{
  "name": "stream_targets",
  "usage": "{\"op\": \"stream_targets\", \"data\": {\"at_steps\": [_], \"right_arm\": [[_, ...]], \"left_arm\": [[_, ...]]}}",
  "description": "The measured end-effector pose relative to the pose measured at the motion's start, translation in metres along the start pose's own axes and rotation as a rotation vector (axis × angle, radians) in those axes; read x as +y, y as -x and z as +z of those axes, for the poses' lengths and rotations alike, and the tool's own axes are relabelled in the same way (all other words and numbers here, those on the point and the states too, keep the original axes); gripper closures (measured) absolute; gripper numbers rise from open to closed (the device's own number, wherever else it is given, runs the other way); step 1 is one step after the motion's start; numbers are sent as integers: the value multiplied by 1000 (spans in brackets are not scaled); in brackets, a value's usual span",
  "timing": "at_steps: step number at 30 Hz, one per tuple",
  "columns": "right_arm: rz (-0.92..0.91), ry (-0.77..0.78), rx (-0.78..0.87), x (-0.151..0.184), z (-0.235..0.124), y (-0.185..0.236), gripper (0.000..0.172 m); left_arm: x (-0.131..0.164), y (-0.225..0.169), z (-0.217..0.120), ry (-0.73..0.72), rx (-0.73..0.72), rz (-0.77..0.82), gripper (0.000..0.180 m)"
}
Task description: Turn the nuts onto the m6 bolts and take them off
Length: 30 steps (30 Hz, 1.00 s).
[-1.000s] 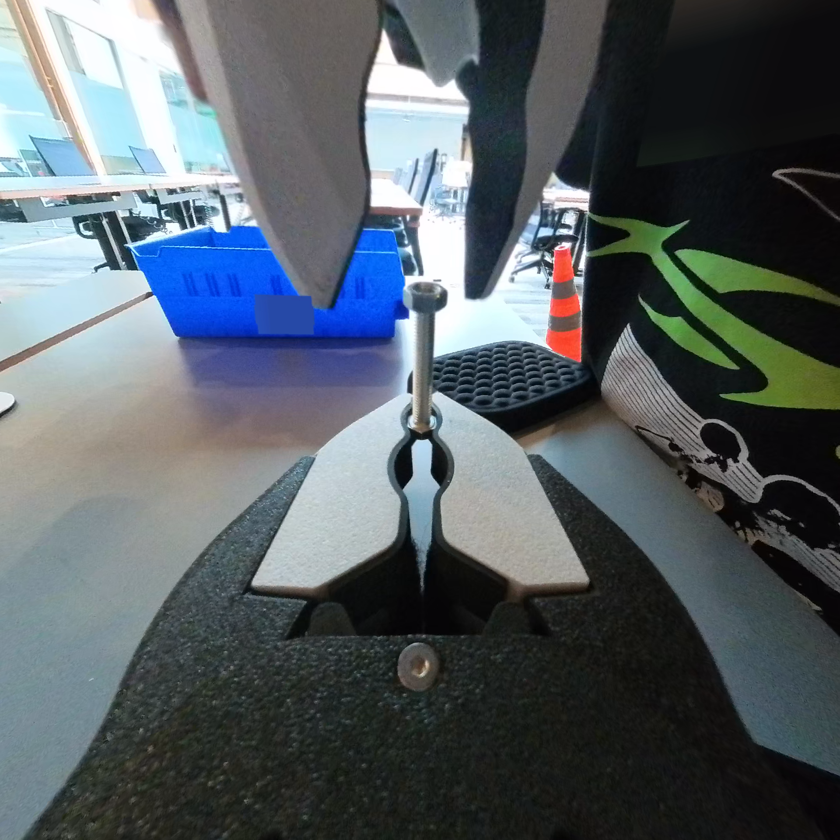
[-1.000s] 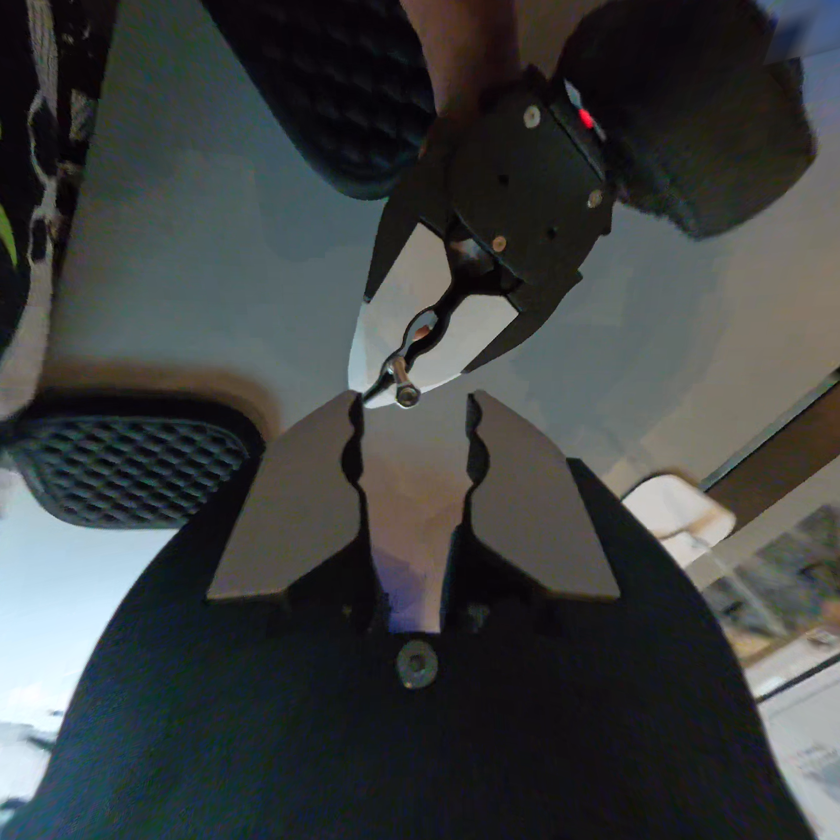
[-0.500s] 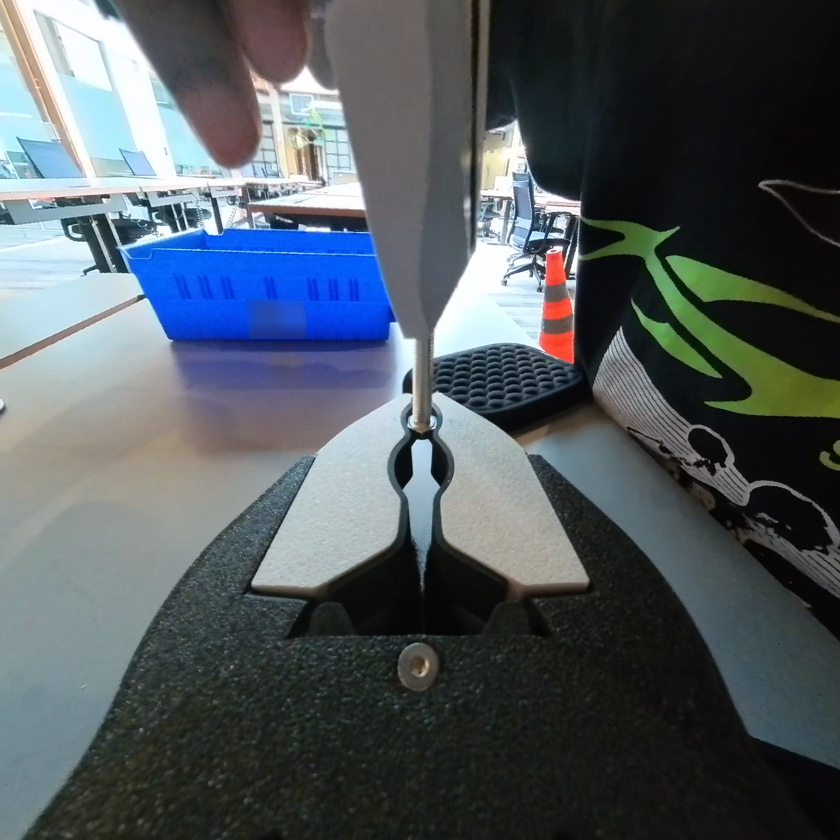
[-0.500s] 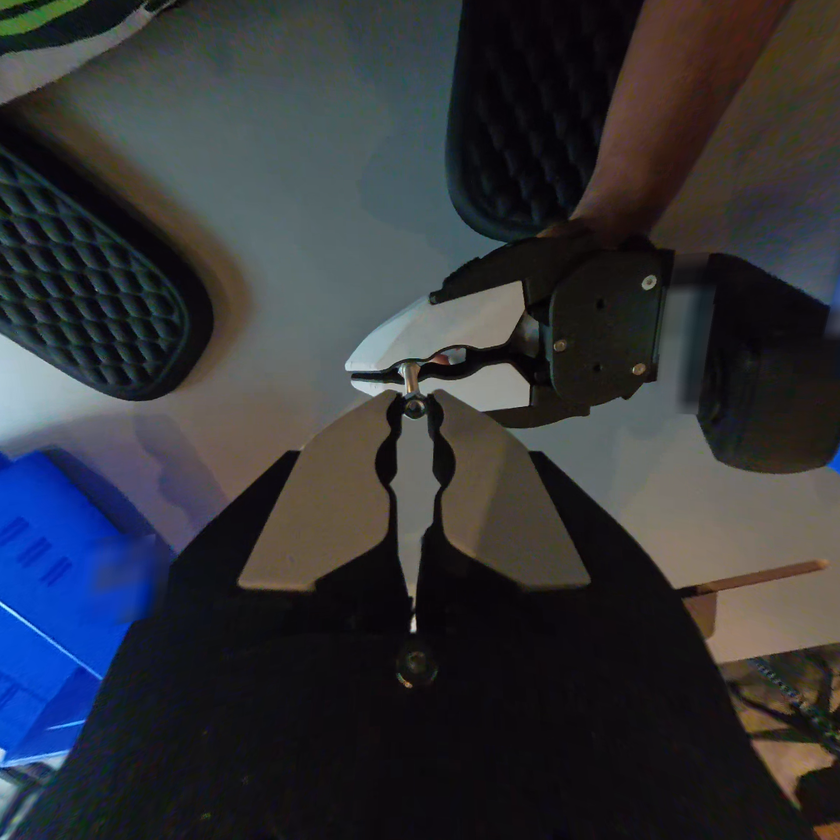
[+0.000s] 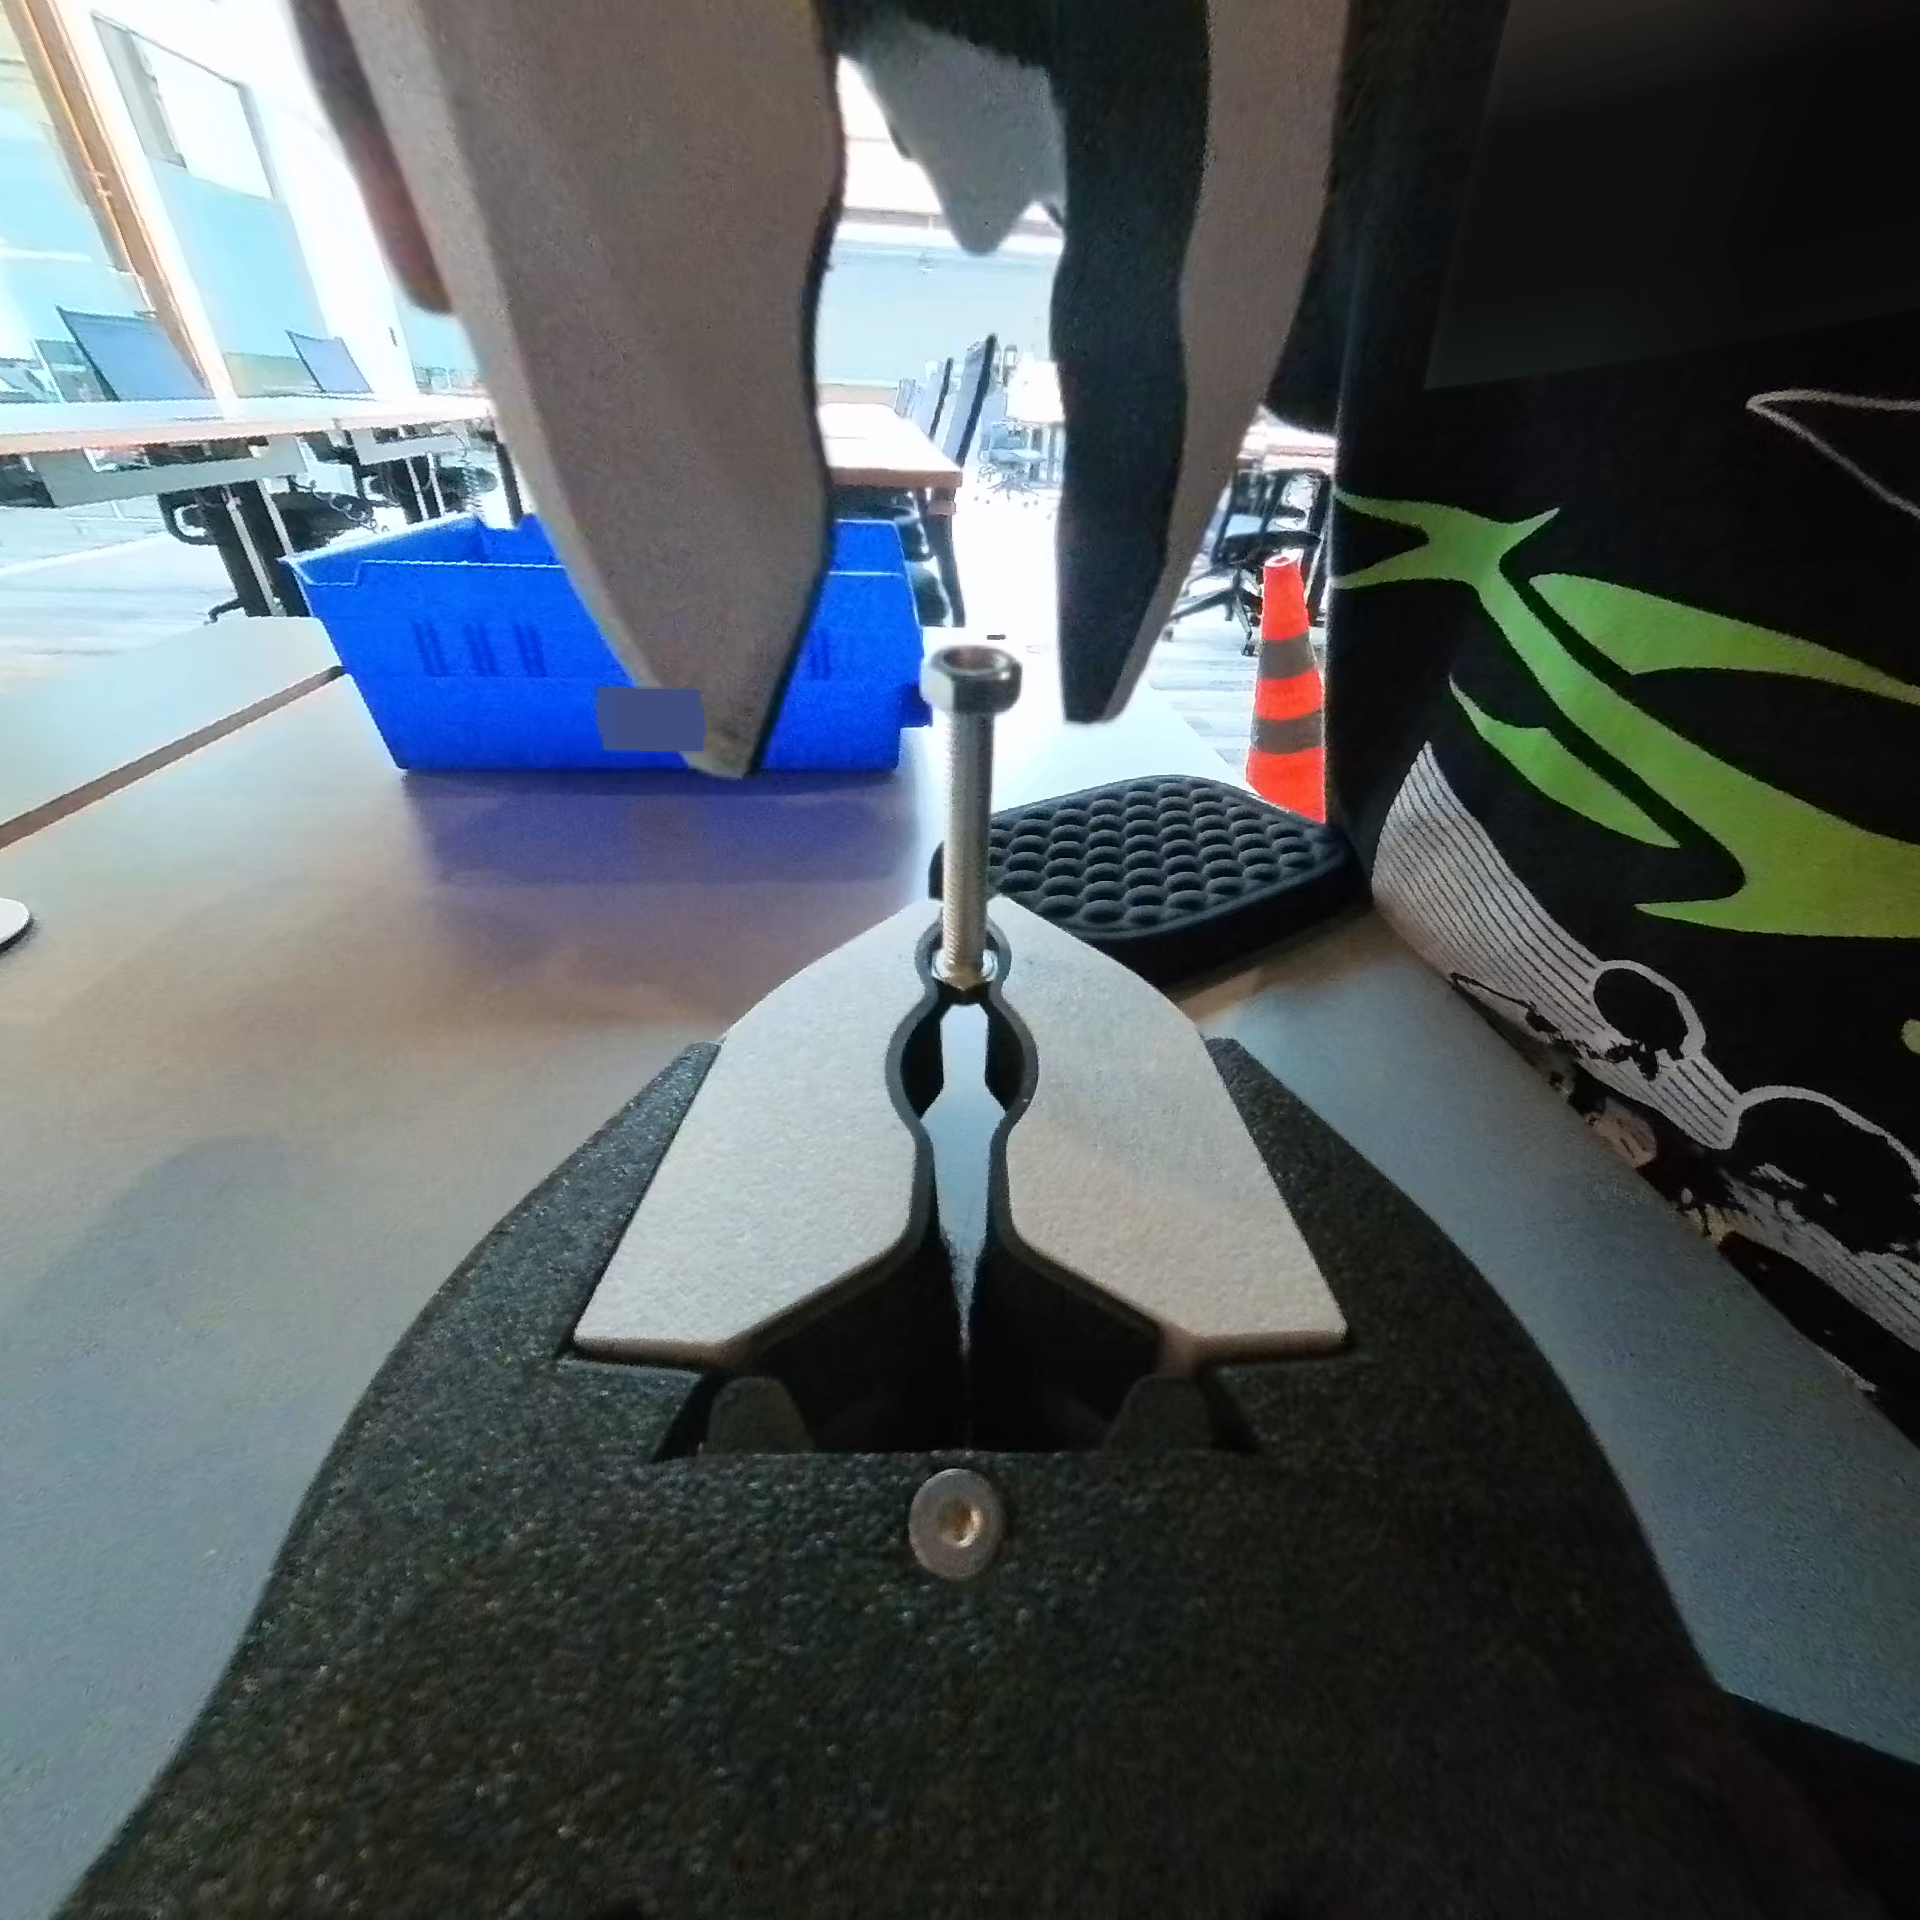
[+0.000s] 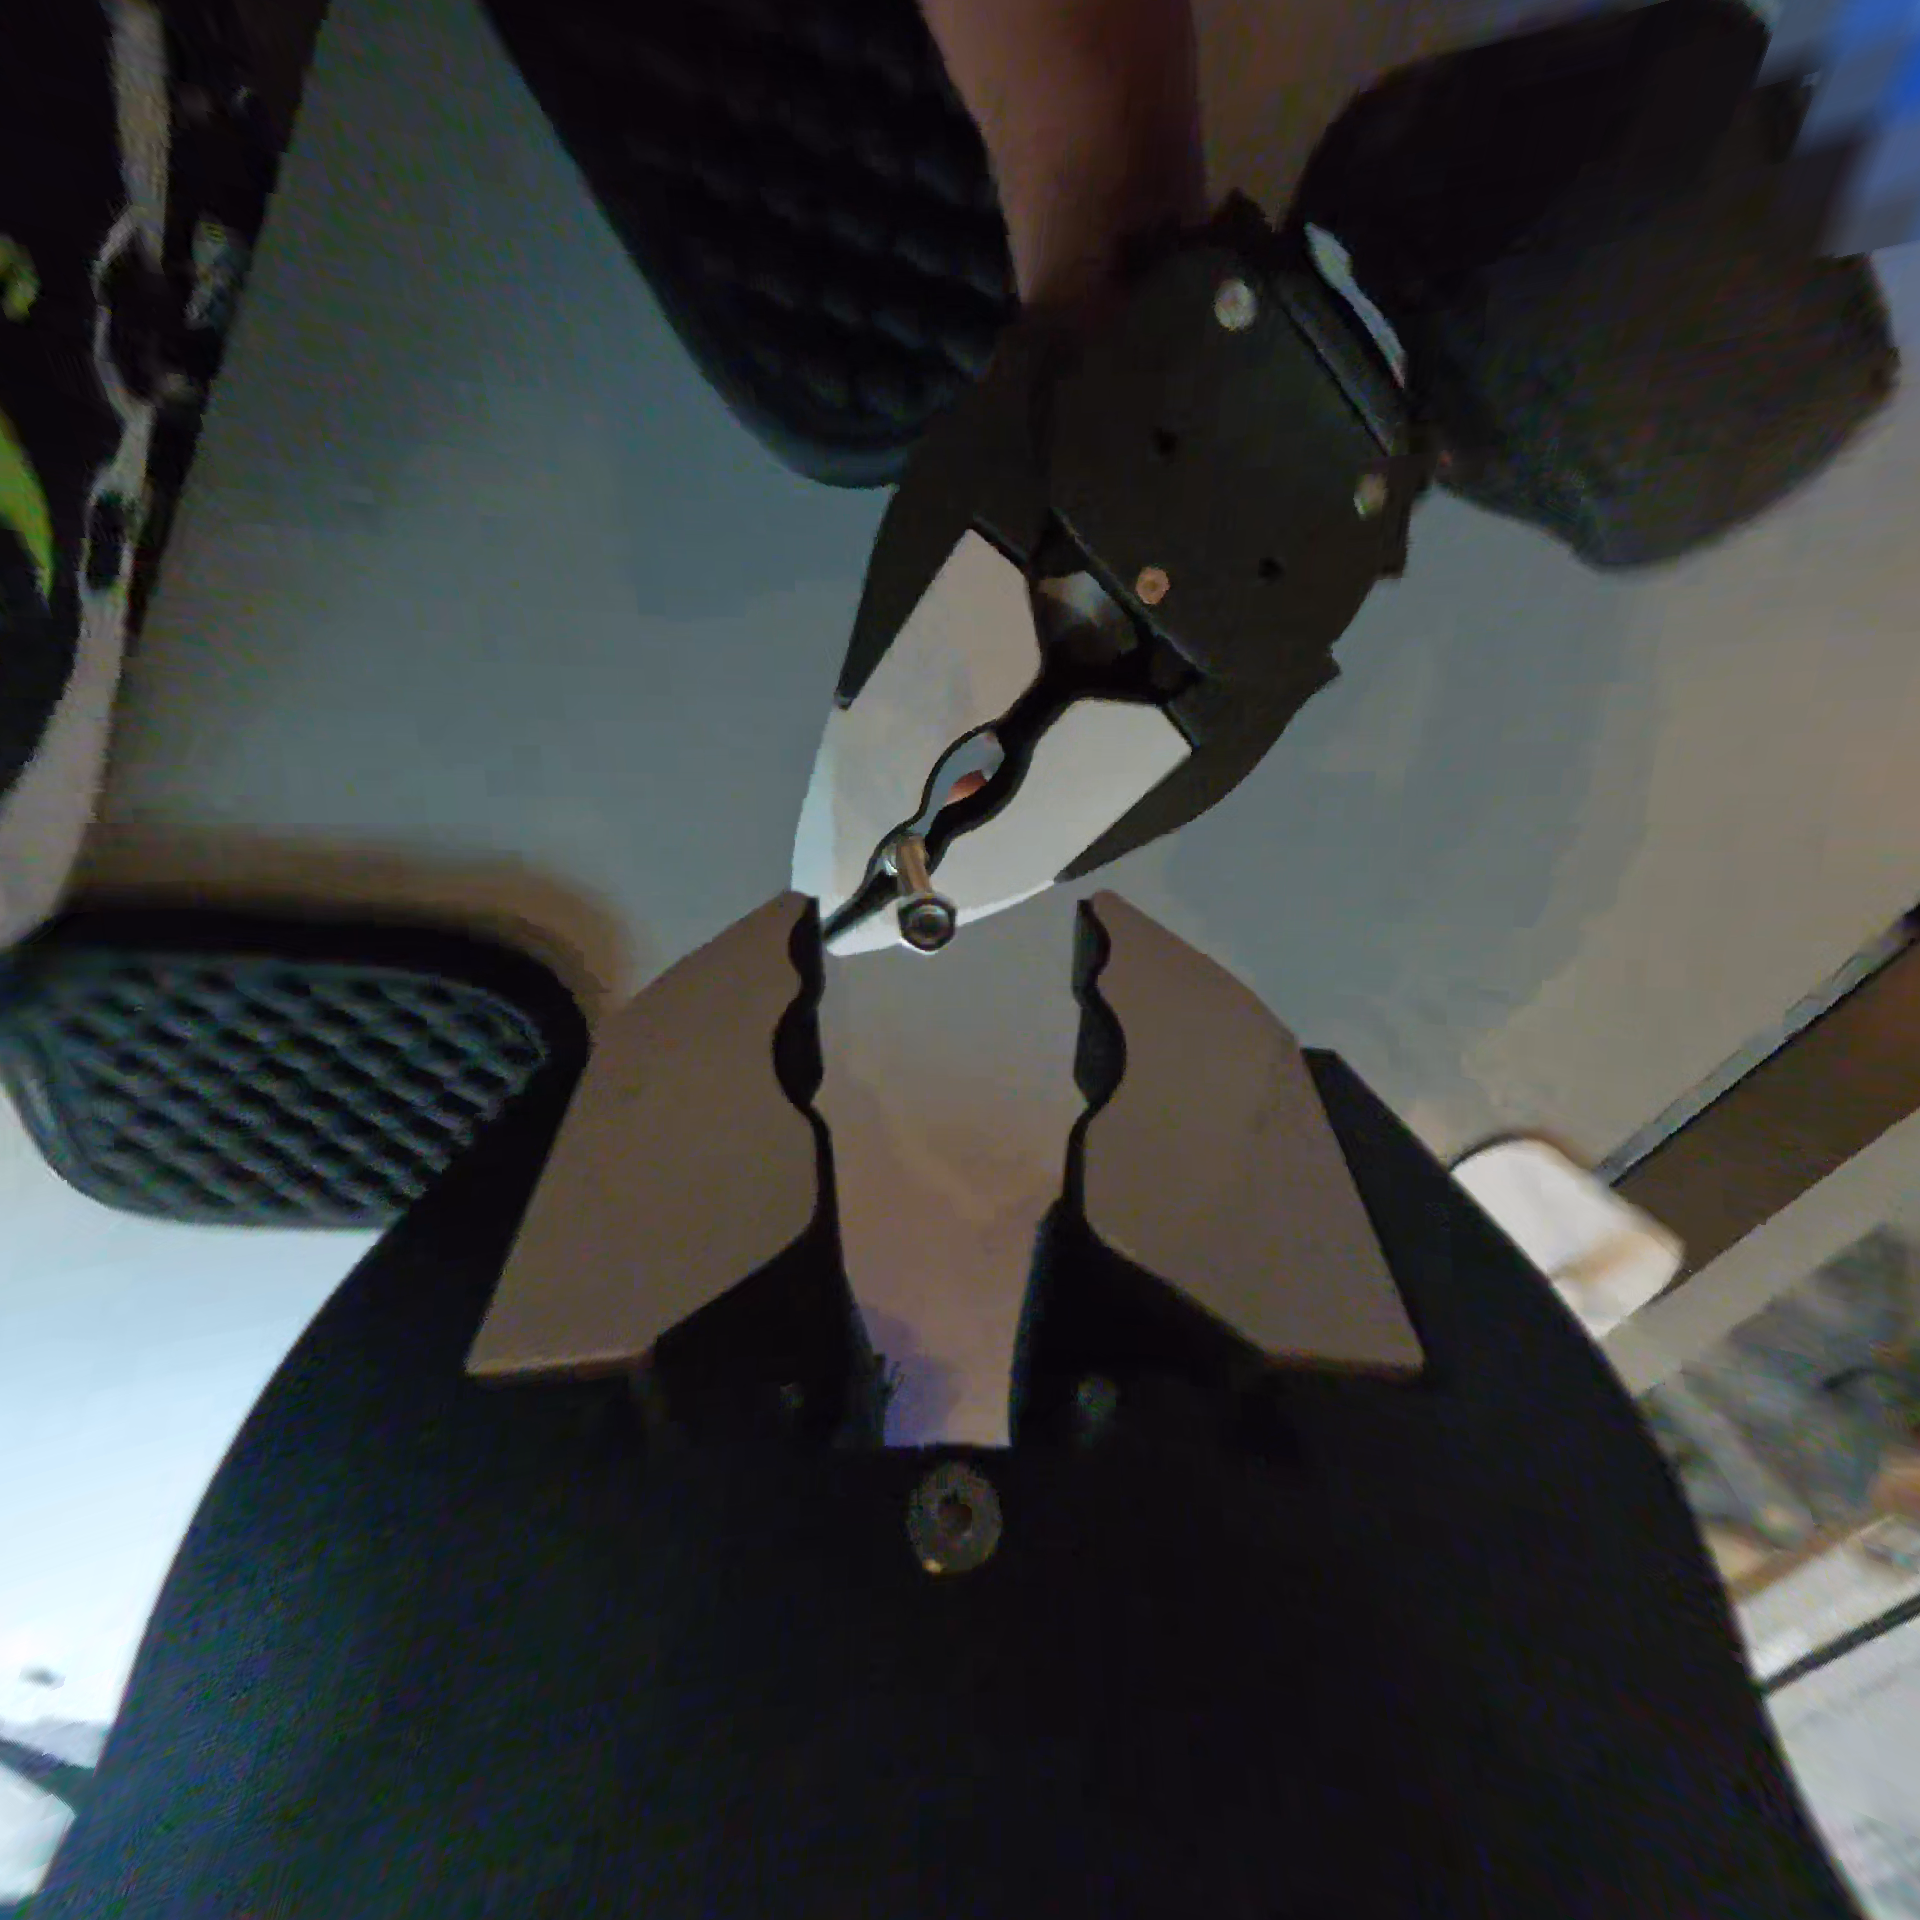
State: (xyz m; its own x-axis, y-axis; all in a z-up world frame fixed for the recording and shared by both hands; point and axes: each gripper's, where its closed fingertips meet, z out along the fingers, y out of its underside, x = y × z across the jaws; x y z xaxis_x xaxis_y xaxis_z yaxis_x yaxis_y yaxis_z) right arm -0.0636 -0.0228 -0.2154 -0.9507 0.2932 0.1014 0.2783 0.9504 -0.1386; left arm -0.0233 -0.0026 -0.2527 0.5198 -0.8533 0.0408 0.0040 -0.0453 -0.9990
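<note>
My left gripper (image 5: 961, 940) is shut on the lower end of a silver bolt (image 5: 966, 831) and holds it upright above the grey table (image 5: 312, 987). A hex nut (image 5: 971, 681) sits at the bolt's top end. My right gripper (image 5: 914, 717) hangs over it from above, open, with one fingertip on each side of the nut and a gap to both. In the right wrist view the nut (image 6: 928, 923) lies just past my open right gripper (image 6: 945, 920), and the left gripper (image 6: 873, 883) shows shut on the bolt (image 6: 909, 862).
A blue bin (image 5: 499, 644) stands behind on the table. A black honeycomb mat (image 5: 1164, 862) lies to the right of the bolt; two such mats show in the right wrist view (image 6: 260, 1081) (image 6: 790, 208). A person in a black printed shirt (image 5: 1662, 727) stands close at the right. An orange cone (image 5: 1288, 696) is on the floor beyond. About 6 cm separates my left fingertips from my right.
Half a second ago my right gripper was closed around the bolt's top and turned; now it has opened and swung back. The left gripper and the bolt stayed still.
</note>
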Motion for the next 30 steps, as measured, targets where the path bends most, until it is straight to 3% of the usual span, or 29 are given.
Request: {"op": "stream_targets", "data": {"at_steps": [5, 9, 13, 18, 24, 27, 30], "right_arm": [[-540, -26, -105, -2, -8, 8, 140], [-628, -4, -205, -2, -4, 11, 148], [-678, 17, -185, -3, -1, 5, 162], [-440, 19, -124, -2, -1, 2, 162], [154, 64, 12, 2, 0, 1, 162], [179, 57, 54, 2, 0, 1, 162], [36, 43, 46, -2, -3, -1, 136]], "left_arm": [[-1, -1, 0, -6, 9, -3, 178], [-1, -1, 0, -7, 14, -3, 178], [-1, -1, 0, -5, 16, -3, 178], [-2, 1, -1, -14, 0, -9, 179], [0, 4, 0, 2, -25, -3, 178], [0, 3, 0, 4, -22, -1, 178], [0, 2, -1, -2, -16, 2, 178]]}}
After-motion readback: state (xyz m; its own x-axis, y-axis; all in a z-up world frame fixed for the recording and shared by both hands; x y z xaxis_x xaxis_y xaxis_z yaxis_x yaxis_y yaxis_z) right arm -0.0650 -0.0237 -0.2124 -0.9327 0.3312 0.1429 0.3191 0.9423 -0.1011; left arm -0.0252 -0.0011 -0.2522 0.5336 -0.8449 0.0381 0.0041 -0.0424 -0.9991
